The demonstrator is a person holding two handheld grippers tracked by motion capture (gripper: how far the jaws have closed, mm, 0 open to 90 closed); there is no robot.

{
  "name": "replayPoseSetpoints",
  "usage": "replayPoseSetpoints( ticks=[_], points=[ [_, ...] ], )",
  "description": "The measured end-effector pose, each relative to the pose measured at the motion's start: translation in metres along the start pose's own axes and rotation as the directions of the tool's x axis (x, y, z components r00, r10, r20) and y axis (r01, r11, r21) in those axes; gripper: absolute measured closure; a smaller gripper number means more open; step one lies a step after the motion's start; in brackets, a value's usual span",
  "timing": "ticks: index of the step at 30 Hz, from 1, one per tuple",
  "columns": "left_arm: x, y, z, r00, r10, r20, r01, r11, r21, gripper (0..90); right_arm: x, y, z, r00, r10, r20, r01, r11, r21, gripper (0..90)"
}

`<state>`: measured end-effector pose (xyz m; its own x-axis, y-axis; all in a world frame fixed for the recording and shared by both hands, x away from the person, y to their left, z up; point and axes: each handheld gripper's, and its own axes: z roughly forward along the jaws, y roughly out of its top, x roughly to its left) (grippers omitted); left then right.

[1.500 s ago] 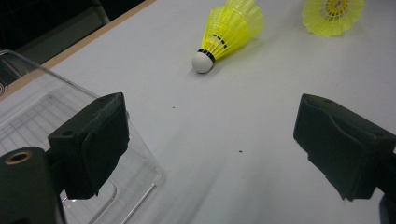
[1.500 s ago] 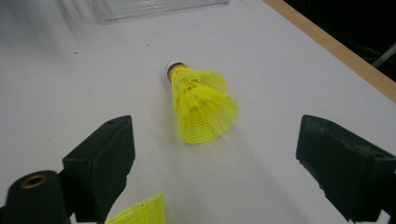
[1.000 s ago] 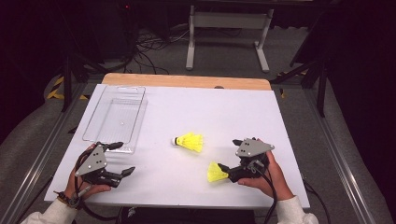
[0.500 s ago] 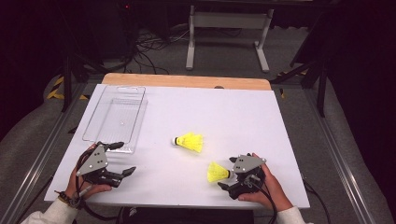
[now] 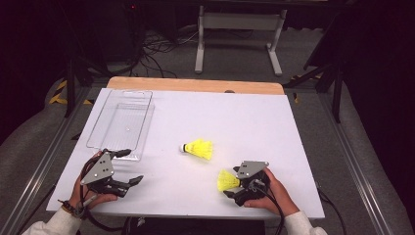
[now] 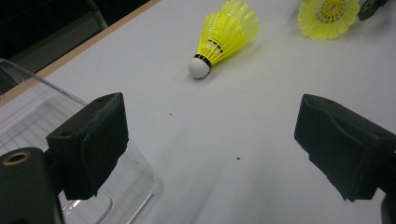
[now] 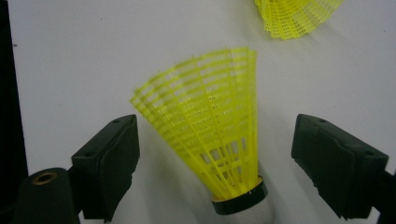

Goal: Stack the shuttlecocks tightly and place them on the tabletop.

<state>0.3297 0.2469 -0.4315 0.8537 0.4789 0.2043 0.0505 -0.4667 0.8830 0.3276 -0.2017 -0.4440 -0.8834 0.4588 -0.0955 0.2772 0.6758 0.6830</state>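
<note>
Yellow shuttlecock lies on the white table between the right gripper's parted jaws, which have just been narrowing without touching it; cork nearest the gripper, skirt pointing away. Left gripper rests agape, empty, well apart.

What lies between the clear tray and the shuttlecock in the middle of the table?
Nothing: in the high view, only bare white table separates the clear tray from the middle shuttlecock.

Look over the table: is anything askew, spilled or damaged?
Nothing stands out. Both yellow shuttlecocks look whole: one lies on its side mid-table, the other sits between the right gripper's open fingers, which have just been closing. The clear tray sits flat at the table's left.
</note>
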Motion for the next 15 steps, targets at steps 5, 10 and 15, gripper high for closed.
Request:
replayPoseSetpoints(
  ticks=[5, 10, 15],
  points=[
    [0.0015, -0.0005, -0.0008, 0.9999, -0.015, 0.002, 0.015, 0.9998, -0.013, 10.8, -0.0019, -0.0001, 0.0031, 0.9997, 0.014, -0.018, -0.015, 1.000, -0.010, 18.3],
    [0.0005, -0.0001, 0.0006, 0.9999, -0.009, 0.008, 0.009, 1.0000, -0.001, 10.7, -0.0003, 0.0006, 0.0056, 0.9993, 0.008, -0.037, -0.009, 1.000, -0.003, 22.9],
    [0.0007, 0.0000, 0.0002, 0.9999, -0.009, 0.008, 0.009, 0.9999, -0.004, 10.7, 0.0021, 0.0023, 0.0084, 0.9995, 0.002, -0.030, -0.001, 1.000, 0.007, 36.5]
  ],
)
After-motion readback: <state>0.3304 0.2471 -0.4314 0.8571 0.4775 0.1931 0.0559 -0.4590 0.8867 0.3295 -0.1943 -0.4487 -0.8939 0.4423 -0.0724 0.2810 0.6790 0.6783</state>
